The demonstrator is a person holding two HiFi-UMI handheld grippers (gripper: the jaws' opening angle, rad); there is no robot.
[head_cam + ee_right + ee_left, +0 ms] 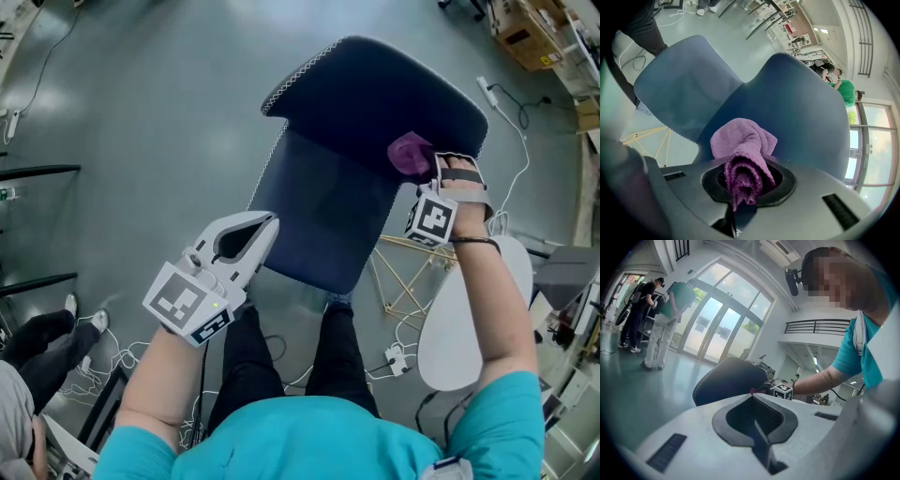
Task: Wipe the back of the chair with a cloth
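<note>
The grey floor (141, 103) spread under a dark blue chair (375, 103) that stood in front of the person, its curved back on the far side, its flat seat (319, 220) nearer, and thin yellow wire legs (403, 281) showing below the seat's right edge. White cables (401, 358) lay loose on the floor near the person's feet. The left claw (270, 223) hung at the seat's near left edge, its jaws clenched tip to tip with nothing between them; whether it touched the seat could not be told. The right claw (429, 167) was up at the right side of the chair back, grasping a bunched purple cloth (410, 155), which bulged out past the jaws and lay against the inner face of the back.
</note>
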